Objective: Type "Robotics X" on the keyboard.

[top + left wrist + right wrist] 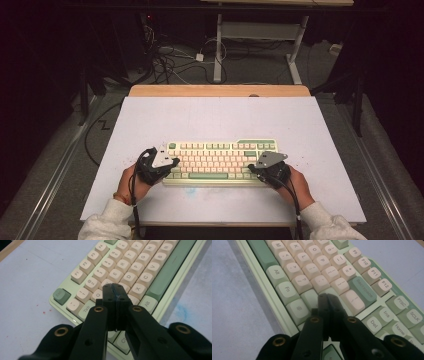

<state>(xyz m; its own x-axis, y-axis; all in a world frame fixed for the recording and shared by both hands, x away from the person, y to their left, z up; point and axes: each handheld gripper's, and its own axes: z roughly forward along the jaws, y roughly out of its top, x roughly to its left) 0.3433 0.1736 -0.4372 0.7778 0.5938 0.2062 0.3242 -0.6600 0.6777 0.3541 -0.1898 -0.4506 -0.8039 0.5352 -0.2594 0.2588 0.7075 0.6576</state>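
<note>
Both tongs (115, 290) (327, 298) closed, empty, tips over keyboard (220, 150) ends; white mat (210, 115) beneath.

1 keyboard (220, 161) lies on 1 white board (150, 120). 2 grippers sit at that keyboard: 1 left gripper (172, 162) at its left end and 1 right gripper (254, 169) at its right end. 2 hands hold them, 1 left hand (131, 182) and 1 right hand (299, 182), both just in front of the keyboard. On the keyboard, the high view shows 1 long green space bar (208, 176).
</note>
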